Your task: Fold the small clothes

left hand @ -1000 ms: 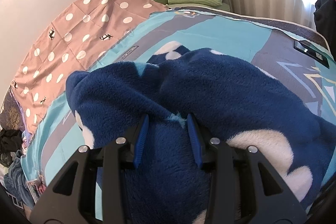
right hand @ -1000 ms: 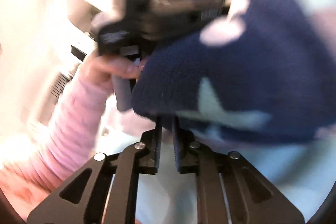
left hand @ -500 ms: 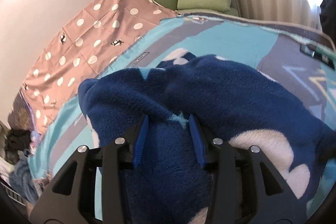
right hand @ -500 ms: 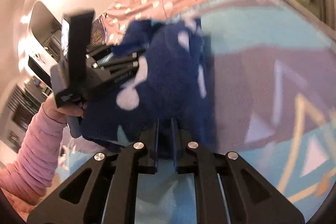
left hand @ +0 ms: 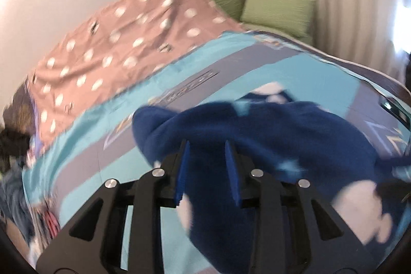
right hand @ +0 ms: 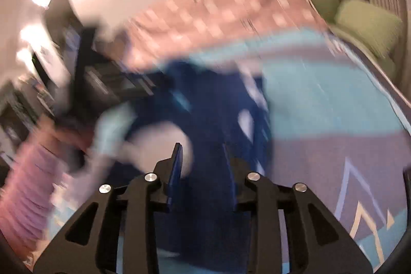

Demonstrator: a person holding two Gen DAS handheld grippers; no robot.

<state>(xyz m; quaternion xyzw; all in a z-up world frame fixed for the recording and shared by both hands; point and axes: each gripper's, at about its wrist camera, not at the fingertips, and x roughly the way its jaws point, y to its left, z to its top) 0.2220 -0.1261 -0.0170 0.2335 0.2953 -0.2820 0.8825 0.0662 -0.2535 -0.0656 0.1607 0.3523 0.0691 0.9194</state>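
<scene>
Your right gripper (right hand: 203, 161) has just spread its jaws, the blurred navy fleece garment (right hand: 213, 104) lying between and ahead of them; your pink sleeve (right hand: 28, 181) is at its left.

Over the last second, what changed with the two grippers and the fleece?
The right gripper, narrow on the blue fleece garment's edge before, has just been opening; fleece sits between its jaws, but blur hides any grip. The left gripper closed slightly, fleece bunched between its fingers. More of the teal bedspread shows at left in the left wrist view. Green pillows unchanged.
</scene>
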